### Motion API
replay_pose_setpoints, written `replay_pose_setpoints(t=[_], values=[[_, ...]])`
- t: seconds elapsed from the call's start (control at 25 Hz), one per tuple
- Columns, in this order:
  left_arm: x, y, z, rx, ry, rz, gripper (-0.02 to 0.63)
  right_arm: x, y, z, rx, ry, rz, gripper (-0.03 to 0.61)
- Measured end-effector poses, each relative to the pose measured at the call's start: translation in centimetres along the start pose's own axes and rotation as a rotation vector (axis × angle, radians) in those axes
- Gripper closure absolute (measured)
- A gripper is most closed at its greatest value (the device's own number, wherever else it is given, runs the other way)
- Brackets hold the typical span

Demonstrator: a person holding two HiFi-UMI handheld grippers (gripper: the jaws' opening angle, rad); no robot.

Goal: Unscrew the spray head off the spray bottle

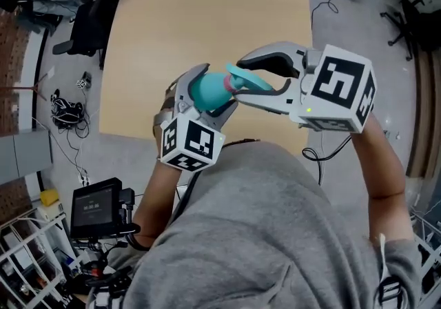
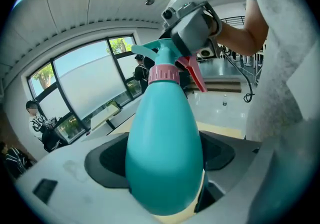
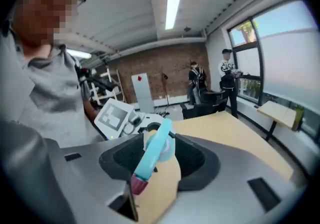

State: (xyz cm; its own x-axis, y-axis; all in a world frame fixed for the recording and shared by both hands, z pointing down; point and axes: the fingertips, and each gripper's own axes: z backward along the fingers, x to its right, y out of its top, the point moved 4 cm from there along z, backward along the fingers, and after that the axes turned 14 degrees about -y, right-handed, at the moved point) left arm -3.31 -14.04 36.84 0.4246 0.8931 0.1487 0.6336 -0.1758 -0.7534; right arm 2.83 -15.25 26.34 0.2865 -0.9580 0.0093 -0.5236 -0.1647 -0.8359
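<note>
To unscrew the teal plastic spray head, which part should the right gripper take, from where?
Take the pink collar beneath the spray head, not the jutting red trigger; it rings the neck of the teal oval bottle. Approach from the head end, opposite the left gripper.

Free room spans the table point(image 1: 207, 25) beyond the obstructing spray bottle point(image 1: 209, 90).

A pale wooden worktop point(image 1: 207, 18) fills the upper centre; black cables point(image 1: 65, 111) lie at left, a small monitor point(image 1: 96, 207) lower left.
</note>
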Motion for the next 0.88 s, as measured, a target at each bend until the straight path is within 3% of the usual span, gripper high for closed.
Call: replay_pose_setpoints(t=[0.04, 0.08, 0.16, 0.24, 0.36, 0.44, 0.52, 0.6, 0.72, 0.8, 0.88], values=[[0.2, 0.1, 0.1, 0.005, -0.010, -0.002, 0.213, -0.4, -0.3, -0.5, -0.053, -0.001, 0.068, 0.387], [0.3, 0.2, 0.1, 0.012, -0.031, -0.002, 0.213, -0.8, -0.5, -0.8, -0.088, 0.003, 0.138, 0.451], [1.0, 0.3, 0.1, 0.055, -0.131, 0.012, 0.213, -1.4, -0.5, -0.7, -0.118, 0.043, 0.250, 0.453], [2.8, 0.4, 0.2, 0.125, -0.305, 0.032, 0.213, -2.6, -0.6, -0.1, -0.128, 0.134, 0.407, 0.453], [6.5, 0.0, 1.0, 0.193, -0.562, -0.002, 0.213, -5.8, -2.0, 1.2, -0.084, 0.343, 0.771, 0.453], [7.5, -0.2, 1.2, 0.211, -0.628, -0.025, 0.215, -6.8, -2.6, 1.5, -0.076, 0.425, 0.944, 0.452], [7.1, 0.1, 1.2, 0.219, -0.631, -0.019, 0.215, -6.5, -2.7, 1.2, -0.090, 0.440, 1.009, 0.451], [6.1, 0.6, 0.8, 0.246, -0.585, 0.024, 0.215, -5.4, -2.1, 0.8, -0.070, 0.386, 0.982, 0.451], [2.8, 0.8, 0.2, 0.287, -0.392, 0.156, 0.215, -2.1, -0.4, 0.7, 0.036, 0.122, 0.862, 0.423], [0.4, 0.0, -0.1, 0.281, -0.226, 0.238, 0.215, 0.3, 0.7, 1.6, 0.144, -0.084, 0.645, 0.420], [-1.3, -0.7, 0.0, 0.294, -0.103, 0.306, 0.215, 2.2, 1.7, 2.5, 0.306, -0.277, 0.303, 0.420]])
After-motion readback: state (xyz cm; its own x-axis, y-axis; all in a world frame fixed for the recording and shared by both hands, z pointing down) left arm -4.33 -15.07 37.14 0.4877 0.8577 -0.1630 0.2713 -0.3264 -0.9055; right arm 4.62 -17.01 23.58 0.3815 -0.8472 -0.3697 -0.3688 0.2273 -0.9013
